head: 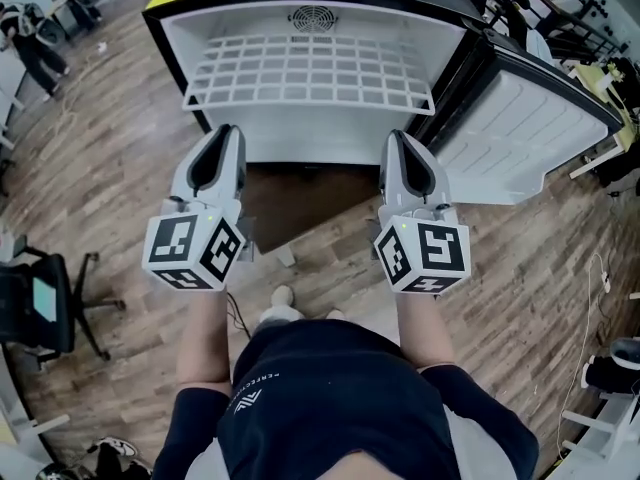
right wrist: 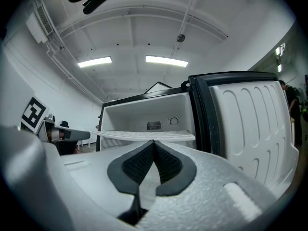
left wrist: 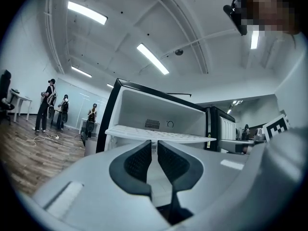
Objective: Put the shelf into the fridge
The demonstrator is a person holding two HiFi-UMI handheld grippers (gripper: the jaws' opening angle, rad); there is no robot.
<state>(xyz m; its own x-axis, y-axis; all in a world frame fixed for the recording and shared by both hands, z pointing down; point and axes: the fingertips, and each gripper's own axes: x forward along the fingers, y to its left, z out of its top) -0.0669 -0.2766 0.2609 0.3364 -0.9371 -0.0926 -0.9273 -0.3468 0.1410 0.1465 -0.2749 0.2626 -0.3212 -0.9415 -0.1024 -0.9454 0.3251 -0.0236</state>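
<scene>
The fridge (head: pixel 310 136) stands open in front of us, its door (head: pixel 525 133) swung out to the right of it. The shelf (head: pixel 310 73) lies level in the upper part of the fridge, but its front edge seems to jut past the fridge's opening. We judge it to be resting in place but not pushed fully home. Both grippers hang level just in front of the fridge, below that front edge and clear of it. The left gripper (head: pixel 224 131) has its jaws a little apart with nothing between them. The right gripper (head: pixel 398 136) has its jaws pressed together and is also empty. We take the placing step as nearly done. Next we would likely set the tips against the front edge and push the shelf evenly back into the fridge, both sides together so it doesn't skew
</scene>
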